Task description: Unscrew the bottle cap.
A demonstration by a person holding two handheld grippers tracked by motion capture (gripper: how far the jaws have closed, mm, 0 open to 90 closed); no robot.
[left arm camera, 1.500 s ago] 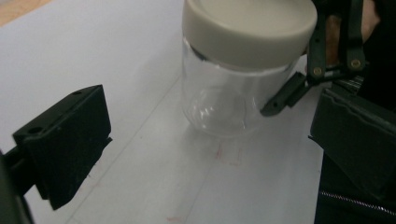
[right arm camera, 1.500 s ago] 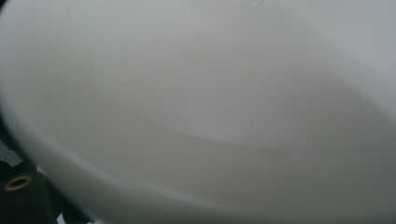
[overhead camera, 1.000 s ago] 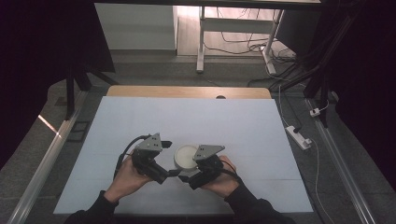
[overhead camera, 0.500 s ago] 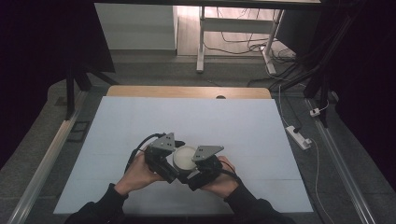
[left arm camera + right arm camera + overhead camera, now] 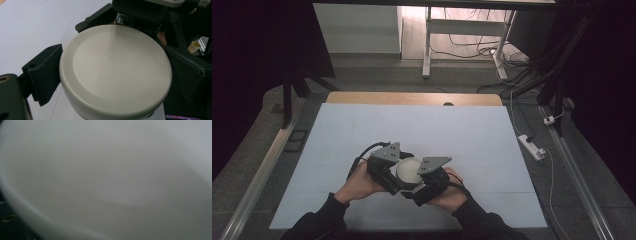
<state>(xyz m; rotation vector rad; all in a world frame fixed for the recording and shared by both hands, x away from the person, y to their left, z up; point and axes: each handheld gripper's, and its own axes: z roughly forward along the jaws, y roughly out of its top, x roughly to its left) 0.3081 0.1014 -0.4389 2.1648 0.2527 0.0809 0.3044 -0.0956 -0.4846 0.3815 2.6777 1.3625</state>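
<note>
The round white container (image 5: 409, 170) sits on the table (image 5: 462, 135) at the near centre, between both grippers. The left gripper (image 5: 398, 170), at its 9 o'clock, has jaws clamped on its sides. The right gripper (image 5: 418, 181) presses close at 4 o'clock; its jaw state cannot be told.

You have a round, off-white container (image 5: 409, 170) in front of you, low and wide like a lidded tub. Its flat top (image 5: 115, 65) faces up, with a faint raised ring around a smooth central disc and a small square mark stamped near the middle. The edge is softly rounded, the side wall plain. It sits level near the front of the pale tabletop (image 5: 472, 135), close to your edge and slightly left of centre.
</note>
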